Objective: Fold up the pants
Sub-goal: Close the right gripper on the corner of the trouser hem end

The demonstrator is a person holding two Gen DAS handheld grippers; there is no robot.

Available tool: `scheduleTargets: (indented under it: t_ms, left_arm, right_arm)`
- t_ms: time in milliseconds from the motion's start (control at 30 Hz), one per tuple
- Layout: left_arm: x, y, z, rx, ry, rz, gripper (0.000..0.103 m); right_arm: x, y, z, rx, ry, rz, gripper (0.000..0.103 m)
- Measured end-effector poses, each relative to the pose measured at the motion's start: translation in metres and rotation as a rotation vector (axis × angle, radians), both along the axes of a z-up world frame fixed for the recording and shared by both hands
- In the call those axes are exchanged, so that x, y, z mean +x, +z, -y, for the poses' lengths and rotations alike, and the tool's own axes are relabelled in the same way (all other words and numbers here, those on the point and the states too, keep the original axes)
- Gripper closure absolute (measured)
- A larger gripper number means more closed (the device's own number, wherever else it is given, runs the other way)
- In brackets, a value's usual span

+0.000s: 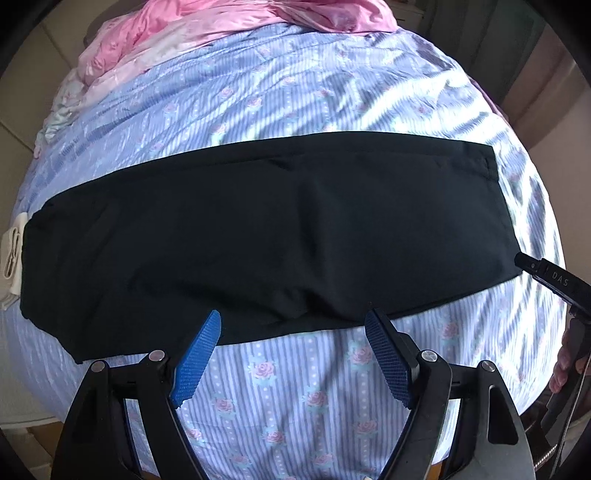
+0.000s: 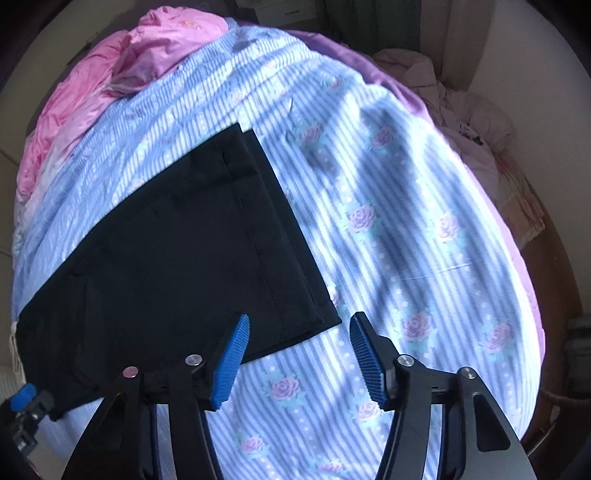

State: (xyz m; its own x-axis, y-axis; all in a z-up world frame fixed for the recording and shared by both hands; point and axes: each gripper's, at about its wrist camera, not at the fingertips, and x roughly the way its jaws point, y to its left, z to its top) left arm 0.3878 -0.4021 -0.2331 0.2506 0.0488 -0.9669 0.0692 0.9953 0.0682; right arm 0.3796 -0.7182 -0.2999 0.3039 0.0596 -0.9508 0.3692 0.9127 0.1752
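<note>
The black pants (image 1: 266,236) lie flat on the bed, folded lengthwise into one long dark band running left to right across the striped floral sheet (image 1: 295,387). In the right wrist view you get the hem end (image 2: 288,266), with its stitched seams and a squared corner near your side of the bed.

Your left tool (image 1: 291,332) hangs over the near long edge of the pants, roughly mid-length. Its jaws stand wide apart, released, gripping nothing. The blue pads (image 1: 195,365) sit above the fabric edge and the sheet; you cannot tell from this view whether a tip touches the cloth.

Your right tool (image 2: 299,332) is at the hem corner. Its jaws are apart too, with nothing clamped. The left pad (image 2: 229,362) overlaps the pants' near edge, the right pad (image 2: 369,358) sits over bare sheet, and the corner of the hem lies between them. From the left wrist view you see the right tool's black body at the far right, just beside the hem end, with fingers (image 1: 565,365) of your hand partly showing.

Outward: a pink quilt (image 1: 229,26) is bunched at the far side of the bed. A small white cloth item (image 1: 13,251) lies touching the waist end at the left. Pale clothing (image 2: 461,110) is heaped beyond the bed's right side.
</note>
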Motion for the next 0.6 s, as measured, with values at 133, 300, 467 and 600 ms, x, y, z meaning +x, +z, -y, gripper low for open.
scheduleTargets:
  t_ms: [133,300,467,600]
  left_arm:
    - [-0.003,-0.003,-0.011,0.043,0.061,-0.004,0.023]
    - [-0.007,-0.012,-0.026,0.075,0.133,-0.025,0.023]
    - [-0.009,-0.02,-0.031,0.083,0.15,-0.044,0.023]
    - [-0.007,-0.017,-0.034,0.091,0.149,-0.039,0.023]
  right_arm:
    - [0.007,-0.01,-0.004,-0.006,0.01,-0.024,0.058]
    - [0.01,-0.019,-0.01,-0.051,0.009,-0.057,0.079]
    - [0.01,-0.014,-0.011,-0.122,0.024,-0.063,0.097]
    - [0.007,0.001,-0.012,-0.18,0.037,-0.041,0.099]
